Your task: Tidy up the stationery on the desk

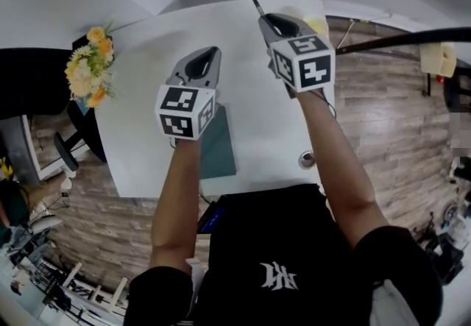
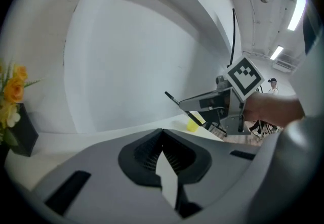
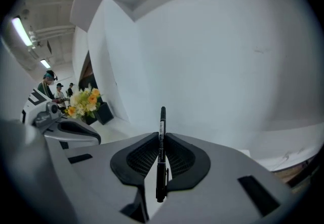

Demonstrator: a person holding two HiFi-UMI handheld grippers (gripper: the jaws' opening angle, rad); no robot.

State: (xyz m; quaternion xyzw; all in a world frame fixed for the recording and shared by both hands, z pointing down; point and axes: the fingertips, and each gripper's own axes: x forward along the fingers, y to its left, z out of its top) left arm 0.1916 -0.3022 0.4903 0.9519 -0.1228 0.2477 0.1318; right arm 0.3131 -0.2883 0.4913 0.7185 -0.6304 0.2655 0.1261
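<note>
A: Surface first?

B: White desk [image 1: 147,59], smooth and matte, with squared corners. Its far edge runs along a plain white wall. The right and near edges drop to a wood-plank floor [image 1: 383,111].

A: What's on it?

B: A bunch of yellow and cream flowers [image 1: 88,67] in a dark square holder sits at the left edge. A flat teal book [image 1: 219,144] lies near the front edge, partly under the left wrist. There's a small round metal disc [image 1: 307,160] by the right edge. A small yellow item [image 1: 316,23] sits at the far right corner, half hidden, so I can't tell its shape.

A: Left gripper?

B: The left gripper [image 2: 163,139] has a grey moulded shell and black ribbed pads. The jaws are pressed together and empty, and it hangs over the middle of the desk.

A: Right one?

B: The right gripper [image 3: 161,142] is clamped on a slim black pen [image 3: 161,154]. It's a round barrel with a clip, pinched between the ribbed pads. The pen lies along the jaws, and its narrow end pokes out past them toward the wall.

A: Where is the pen against the desk?

B: It's off the surface, above the far right part and near the yellow item.

A: Free room?

B: There's a wide bare stretch between the flowers and the grippers. The two grippers are apart, side by side.
</note>
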